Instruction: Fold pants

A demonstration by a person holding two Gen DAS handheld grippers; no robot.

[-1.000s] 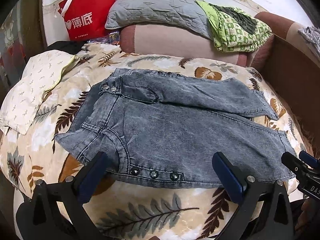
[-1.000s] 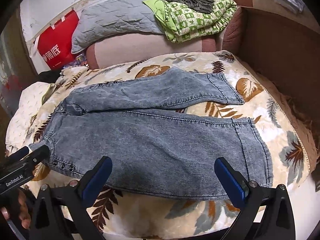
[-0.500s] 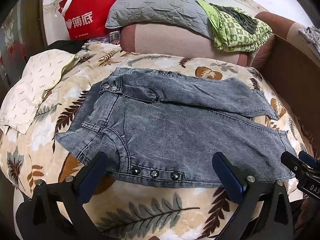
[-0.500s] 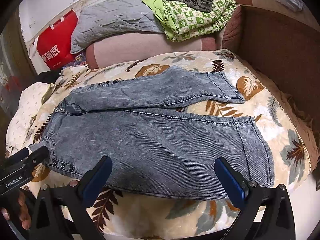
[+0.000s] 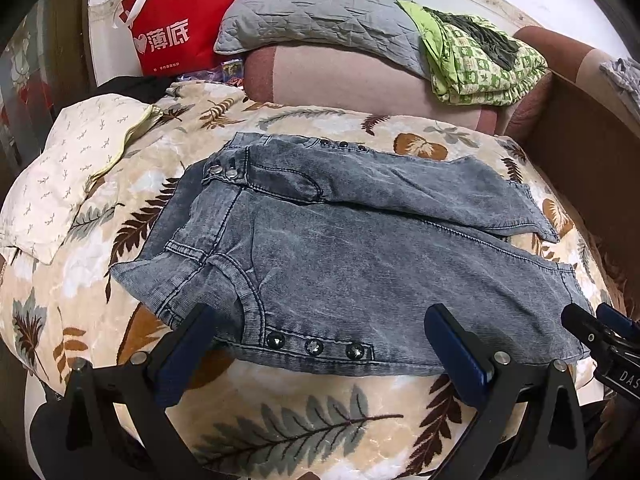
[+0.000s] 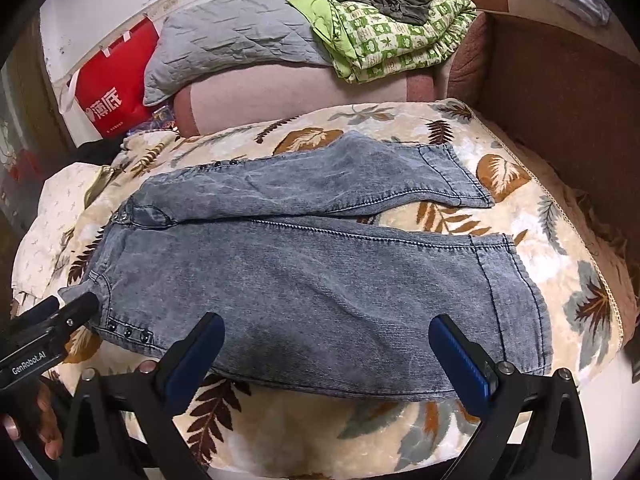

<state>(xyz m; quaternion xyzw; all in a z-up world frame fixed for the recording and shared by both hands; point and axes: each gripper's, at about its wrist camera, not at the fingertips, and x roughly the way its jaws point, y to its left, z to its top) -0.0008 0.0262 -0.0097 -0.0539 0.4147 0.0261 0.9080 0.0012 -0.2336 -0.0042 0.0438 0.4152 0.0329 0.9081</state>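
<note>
Nearest me, my left gripper (image 5: 320,344) and right gripper (image 6: 326,354) both hang spread wide, pinching nothing. The pants (image 6: 312,276) lie flat at twelve o'clock on the leaf-print blanket (image 6: 280,428). Farther off, at eleven o'clock, stands a red bag (image 5: 180,32), contents hidden.

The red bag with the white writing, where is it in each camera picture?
Left wrist view: the red bag is at the top left, against the wall, left of the grey pillow.
Right wrist view: the red bag is at the upper left, lower in the picture, again left of the grey pillow.
Shared landmark: the green checked blanket lies to the right of the pillow in both.
</note>
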